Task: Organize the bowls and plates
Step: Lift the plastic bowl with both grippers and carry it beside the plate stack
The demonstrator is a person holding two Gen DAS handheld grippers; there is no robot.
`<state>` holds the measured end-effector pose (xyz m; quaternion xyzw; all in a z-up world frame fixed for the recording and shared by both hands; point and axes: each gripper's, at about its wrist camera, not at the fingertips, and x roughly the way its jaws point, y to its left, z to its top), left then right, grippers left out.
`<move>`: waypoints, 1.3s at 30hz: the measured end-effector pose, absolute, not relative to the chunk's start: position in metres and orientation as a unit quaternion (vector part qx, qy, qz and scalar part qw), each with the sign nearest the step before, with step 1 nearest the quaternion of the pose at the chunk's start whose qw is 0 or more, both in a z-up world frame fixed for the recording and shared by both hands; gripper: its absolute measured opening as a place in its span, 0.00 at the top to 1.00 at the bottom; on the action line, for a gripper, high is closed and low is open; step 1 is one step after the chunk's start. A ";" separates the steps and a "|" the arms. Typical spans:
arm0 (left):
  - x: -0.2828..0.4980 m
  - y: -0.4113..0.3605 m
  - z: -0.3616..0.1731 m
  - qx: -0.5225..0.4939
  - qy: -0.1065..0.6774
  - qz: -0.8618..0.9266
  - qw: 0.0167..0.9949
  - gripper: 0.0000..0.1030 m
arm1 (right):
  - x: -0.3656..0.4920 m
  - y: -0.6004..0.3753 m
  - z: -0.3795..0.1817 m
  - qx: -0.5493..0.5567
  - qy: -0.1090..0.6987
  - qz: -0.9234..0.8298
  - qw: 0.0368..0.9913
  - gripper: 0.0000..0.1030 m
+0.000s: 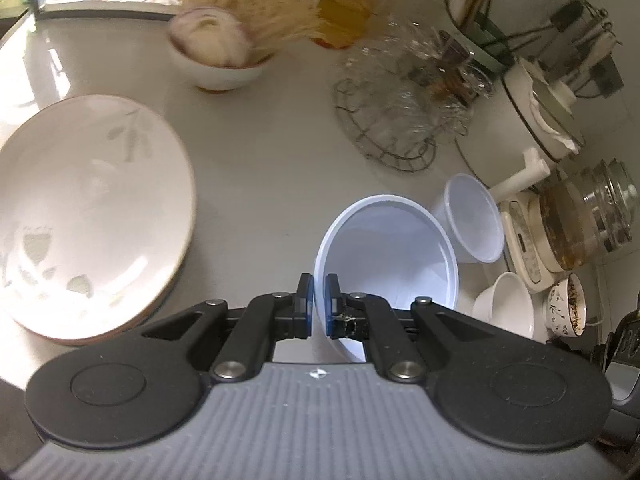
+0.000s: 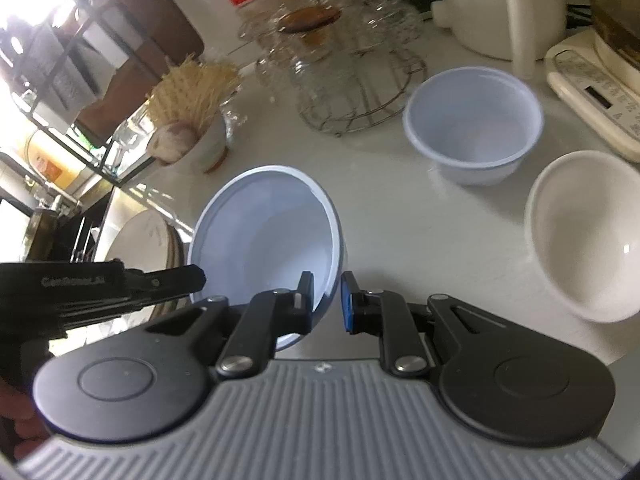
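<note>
Blue pads line the black fingers of the left gripper (image 1: pixel 318 306), which are pressed together on the thin rim of a pale blue plastic bowl (image 1: pixel 396 248); one pad sits inside the wall and one outside. The bowl is tilted, its mouth turned toward the upper right of the left wrist view, and it is held clear of the countertop (image 1: pixel 272 140).

In the right wrist view the same bowl (image 2: pixel 268 232) fills the centre. The right gripper (image 2: pixel 326 304) is nearly closed around the near rim: its left finger lies inside the bowl against the wall, while a narrow gap shows between the wall and the blue right pad, so firm contact cannot be confirmed. At the left edge the other gripper's black body reaches the bowl's far rim; pale lettering on it is too blurred to be read with certainty.

Beyond, a second pale blue plastic bowl (image 2: pixel 472 128) stands upright at upper right, and a glossy white ceramic bowl (image 2: pixel 584 232) lies at the right edge. A wide cream plate with a faint leaf pattern (image 1: pixel 92 216) is seen at left in the left wrist view. A wire rack of clear glasses (image 1: pixel 400 116) stands near the top centre.
</note>
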<state>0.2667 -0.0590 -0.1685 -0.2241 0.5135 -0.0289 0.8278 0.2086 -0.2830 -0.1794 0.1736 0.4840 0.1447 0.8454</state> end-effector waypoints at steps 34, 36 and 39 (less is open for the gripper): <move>0.272 -0.027 -0.204 -0.216 0.563 -0.015 0.797 0.88 | 0.211 -0.244 -0.209 0.191 0.537 0.115 0.813 0.67; 0.269 -0.023 -0.201 -0.222 0.555 -0.016 0.801 0.86 | 0.207 -0.247 -0.204 0.198 0.524 0.114 0.820 0.55; 0.264 -0.017 -0.189 -0.218 0.541 -0.019 0.812 0.82 | 0.204 -0.247 -0.197 0.196 0.514 0.110 0.828 0.51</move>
